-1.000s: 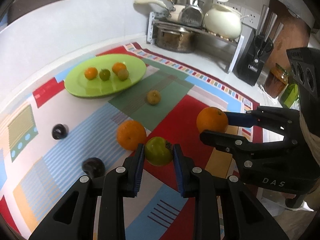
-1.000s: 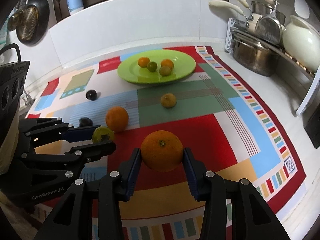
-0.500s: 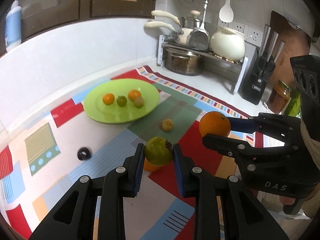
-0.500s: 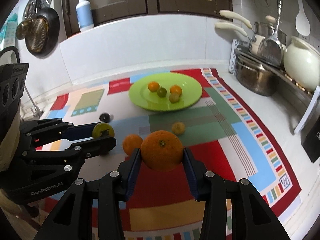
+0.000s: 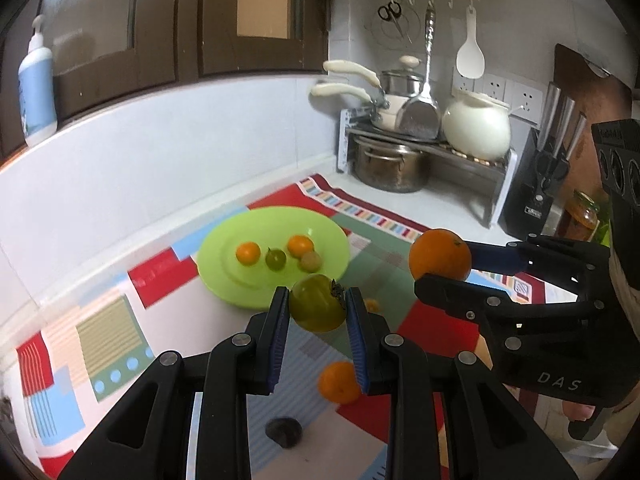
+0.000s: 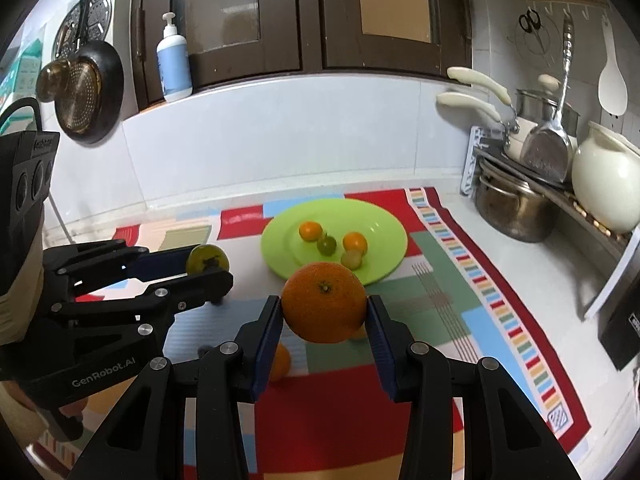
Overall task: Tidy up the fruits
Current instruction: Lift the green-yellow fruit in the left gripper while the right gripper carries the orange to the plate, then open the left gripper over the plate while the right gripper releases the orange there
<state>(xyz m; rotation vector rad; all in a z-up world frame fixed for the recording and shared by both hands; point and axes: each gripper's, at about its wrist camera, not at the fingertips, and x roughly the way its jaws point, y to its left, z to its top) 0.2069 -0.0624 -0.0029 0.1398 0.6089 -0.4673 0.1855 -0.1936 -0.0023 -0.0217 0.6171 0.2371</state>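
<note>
My left gripper point(image 5: 318, 304) is shut on a green fruit point(image 5: 316, 302) and holds it well above the mat, short of the green plate point(image 5: 224, 280). My right gripper point(image 6: 324, 308) is shut on a large orange point(image 6: 324, 302), also raised. The plate point(image 6: 384, 236) holds several small orange and green fruits point(image 6: 328, 245). An orange point(image 5: 338, 382), a small yellow fruit point(image 5: 372, 305) and a dark fruit point(image 5: 283, 432) lie on the mat. Each gripper shows in the other's view: the right one point(image 5: 440, 260), the left one point(image 6: 208, 262).
A colourful patterned mat point(image 6: 500, 312) covers the white counter. At the back right a rack point(image 5: 460, 156) holds pots, pans and a white pot. A knife block point(image 5: 536, 192) and a jar point(image 5: 582, 216) stand at the right. A soap bottle point(image 6: 173, 68) sits on the ledge.
Both grippers have risen from the mat with their fruits held, so the plate and loose fruits now appear farther below. The grips have not changed.
</note>
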